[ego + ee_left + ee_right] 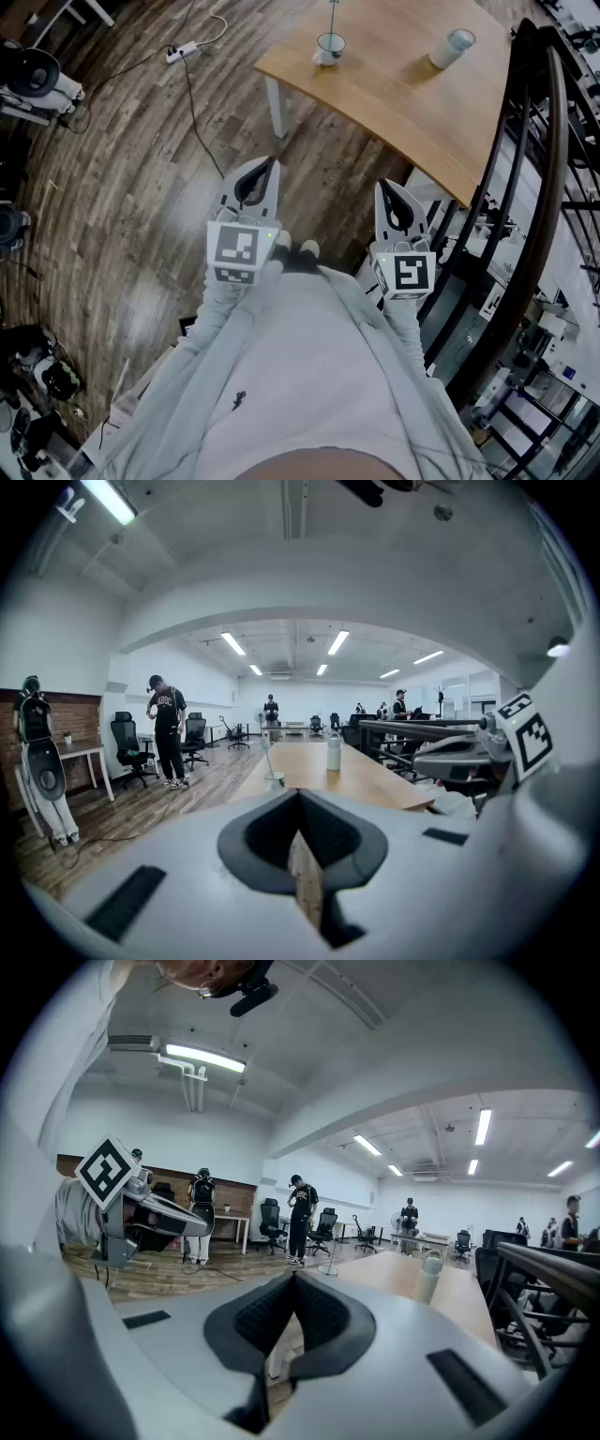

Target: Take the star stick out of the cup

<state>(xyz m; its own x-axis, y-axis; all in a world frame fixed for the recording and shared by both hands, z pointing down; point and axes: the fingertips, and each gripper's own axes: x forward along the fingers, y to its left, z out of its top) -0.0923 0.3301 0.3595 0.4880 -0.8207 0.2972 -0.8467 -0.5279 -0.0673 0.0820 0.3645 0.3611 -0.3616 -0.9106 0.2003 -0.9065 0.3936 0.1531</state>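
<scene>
i am holding the left gripper (pixel 273 162) and right gripper (pixel 382 185) low at my waist, fingers (pixel 187 855) closed on nothing, because i am standing well short of the tabletop (pixel 403 112). the cup (pixel 330 47) is sitting at twelve o'clock on it, the star stick (pixel 333 17) standing upright inside.

Clear cup (pixel 330 45) is sitting upright near the wooden table's (pixel 394 103) edge. Thin star stick (pixel 334 13) is standing inside it, near-vertical.

Light grey sleeves (pixel 211 319); left claw (pixel 270 164), right claw (pixel 382 186) white, dark-lined; black-white marker cubes (pixel 236 251).
</scene>
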